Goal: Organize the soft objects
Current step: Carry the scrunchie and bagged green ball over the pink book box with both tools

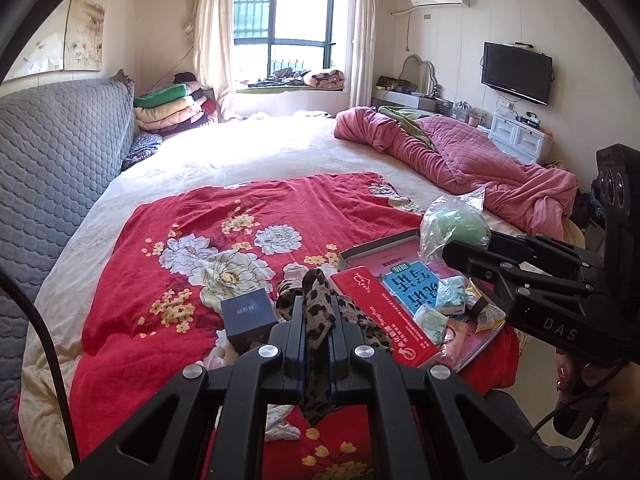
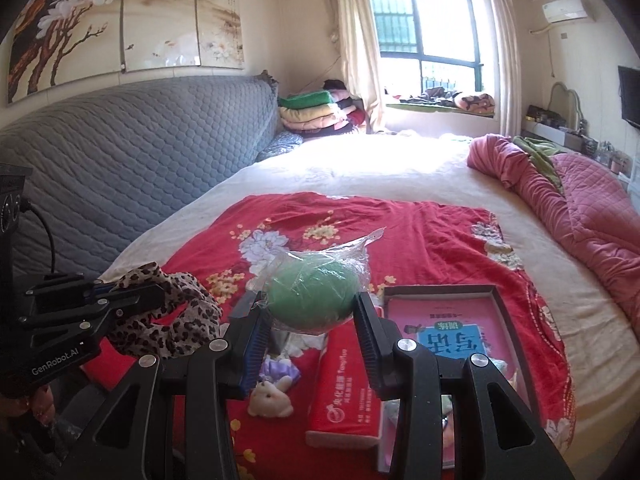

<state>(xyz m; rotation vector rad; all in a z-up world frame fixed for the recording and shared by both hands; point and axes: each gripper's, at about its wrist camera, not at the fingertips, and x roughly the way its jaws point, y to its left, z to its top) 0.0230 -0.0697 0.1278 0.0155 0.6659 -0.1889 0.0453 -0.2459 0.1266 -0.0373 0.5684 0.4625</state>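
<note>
Box lid [image 2: 496,292] on the red floral bedspread [image 1: 160,240] holds a pink and blue booklet [image 2: 452,332], with a red tissue pack [image 2: 344,392] resting across its near edge. Your left gripper [image 1: 316,336] is clamped fully shut on the leopard-print scarf [image 1: 316,300], which hangs above the spread. Your right gripper [image 2: 312,320] stands partly open, its pads [image 2: 256,340] pressing both sides of the bagged green ball [image 2: 312,296], lifted clear of the bed.
</note>
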